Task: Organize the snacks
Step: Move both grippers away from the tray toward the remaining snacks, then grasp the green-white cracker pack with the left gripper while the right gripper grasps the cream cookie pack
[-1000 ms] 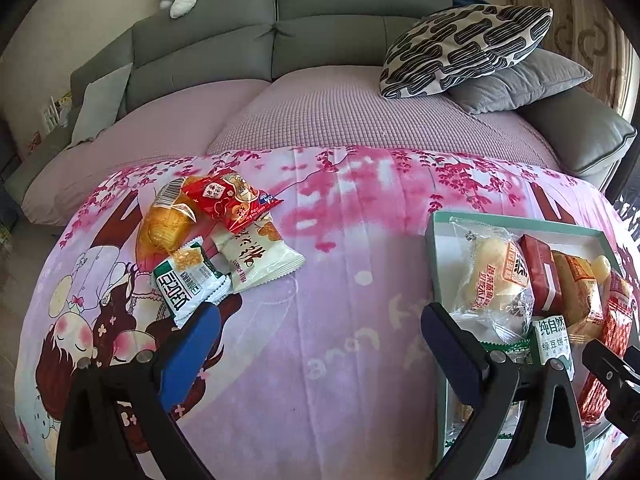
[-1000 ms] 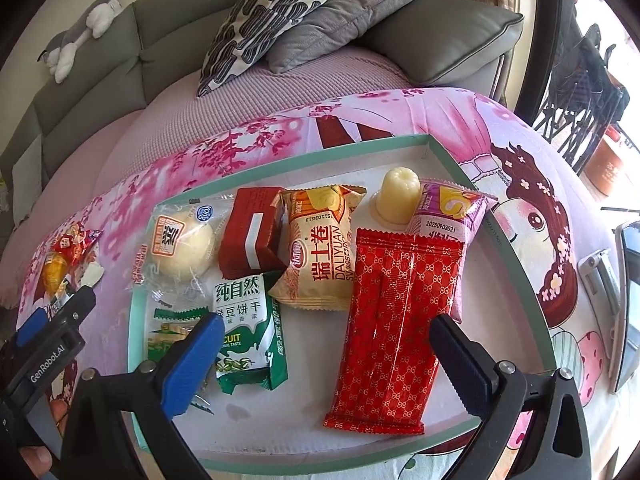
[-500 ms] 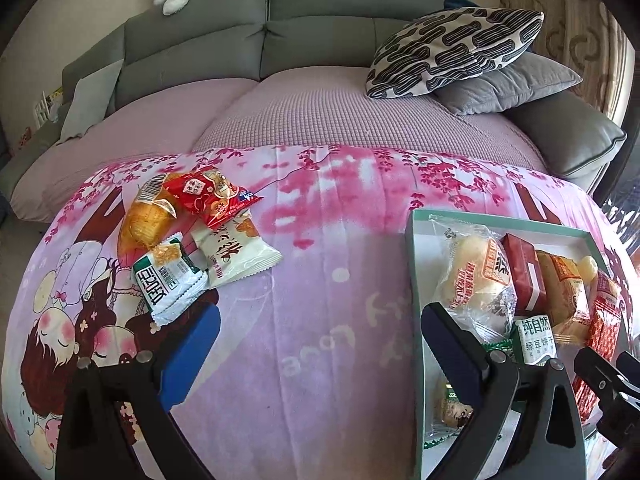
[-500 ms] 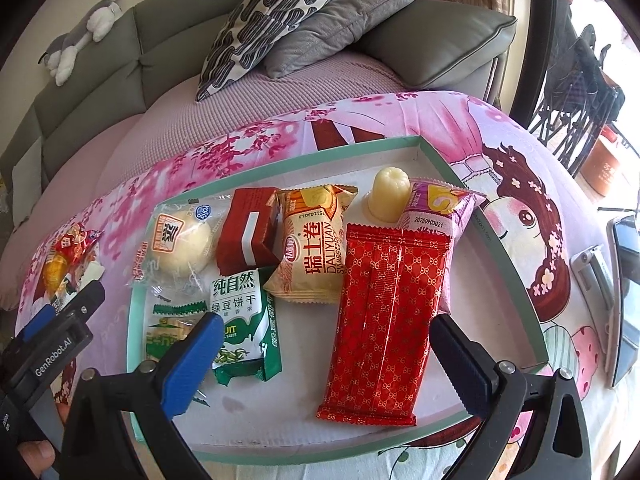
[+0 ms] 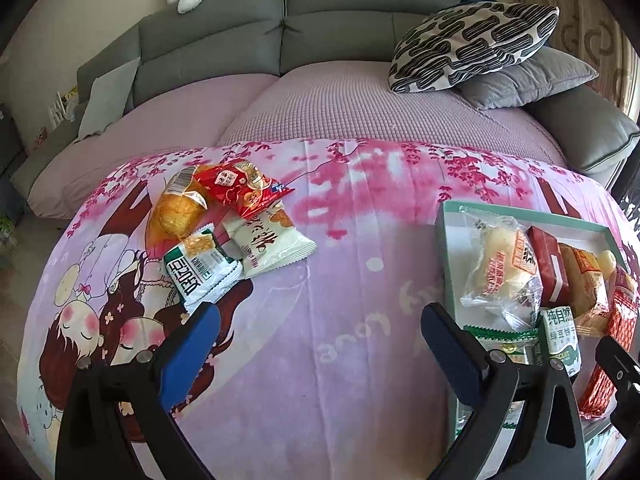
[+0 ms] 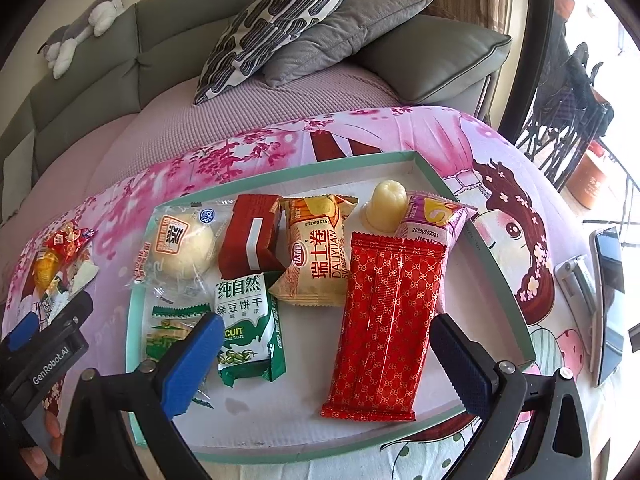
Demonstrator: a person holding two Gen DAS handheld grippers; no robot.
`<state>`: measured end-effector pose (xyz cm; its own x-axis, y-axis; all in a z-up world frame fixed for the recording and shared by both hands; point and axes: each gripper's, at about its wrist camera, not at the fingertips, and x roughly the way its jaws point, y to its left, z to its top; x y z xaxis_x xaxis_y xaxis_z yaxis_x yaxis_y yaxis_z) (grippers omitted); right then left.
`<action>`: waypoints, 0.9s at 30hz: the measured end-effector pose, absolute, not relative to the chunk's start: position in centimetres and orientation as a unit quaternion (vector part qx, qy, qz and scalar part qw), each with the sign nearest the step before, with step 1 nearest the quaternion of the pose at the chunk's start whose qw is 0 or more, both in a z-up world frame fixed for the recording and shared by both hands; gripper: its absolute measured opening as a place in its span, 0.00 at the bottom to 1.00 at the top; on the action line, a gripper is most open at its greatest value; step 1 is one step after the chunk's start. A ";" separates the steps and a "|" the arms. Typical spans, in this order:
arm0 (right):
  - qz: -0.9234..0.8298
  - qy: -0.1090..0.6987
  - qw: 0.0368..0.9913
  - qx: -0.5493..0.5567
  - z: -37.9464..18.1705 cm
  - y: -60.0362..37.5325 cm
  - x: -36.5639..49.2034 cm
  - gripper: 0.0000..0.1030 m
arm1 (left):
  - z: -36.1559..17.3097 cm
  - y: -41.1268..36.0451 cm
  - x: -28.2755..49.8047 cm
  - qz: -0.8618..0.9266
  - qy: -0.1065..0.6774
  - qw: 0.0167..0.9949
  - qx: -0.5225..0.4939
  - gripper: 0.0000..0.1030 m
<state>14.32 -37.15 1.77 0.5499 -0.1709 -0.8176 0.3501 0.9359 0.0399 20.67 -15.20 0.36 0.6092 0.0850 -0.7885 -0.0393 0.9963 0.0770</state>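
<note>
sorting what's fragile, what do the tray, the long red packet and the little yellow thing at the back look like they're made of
Shallow mint-green-rimmed tray: looks like thin cardboard, matte white inside with a faint stain, a box lid perhaps.
Long red patterned packet: glossy plastic film, with glare streaks and crimped ends.
Small pale-yellow ridged cup: likely a translucent plastic jelly cup, with a smooth sheen; the contents are unclear.

yellow packet [image 6: 316, 254]: DALIYUAN | purple packet [image 6: 434, 216]: 20250903021 | left claw [image 6: 48, 344]: GenRobot.AI (white lettering)

Snack pile [image 5: 224, 236] lies left of the filled tray [image 5: 444, 240].
</note>
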 end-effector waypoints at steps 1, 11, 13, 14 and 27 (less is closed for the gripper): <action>-0.148 0.449 0.876 0.097 1.9 -36.8 14.3 1.00 | 0.2 -14.7 20.7 0.041 0.447 0.893 0.026 0.97; -0.099 0.440 0.890 0.068 2.5 -31.3 15.1 1.00 | 0.8 -9.0 20.2 0.084 0.453 0.887 -0.005 0.98; -0.085 0.440 0.891 0.065 2.4 -30.0 15.4 1.00 | 1.1 -7.7 20.0 0.091 0.450 0.889 -0.015 0.98; -0.078 0.441 0.892 0.065 2.2 -29.4 15.5 1.00 | 1.3 -7.1 20.0 0.094 0.447 0.889 -0.018 0.98; -0.013 0.437 0.898 0.050 1.4 -22.6 17.4 1.00 | 1.7 -0.6 20.0 0.122 0.424 0.896 -0.055 0.98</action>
<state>17.41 -22.64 1.41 0.6169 0.0205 -0.7868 0.0672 0.9946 0.0785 20.01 -0.58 1.75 0.6104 0.1716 -0.7733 -0.2656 0.9641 0.0043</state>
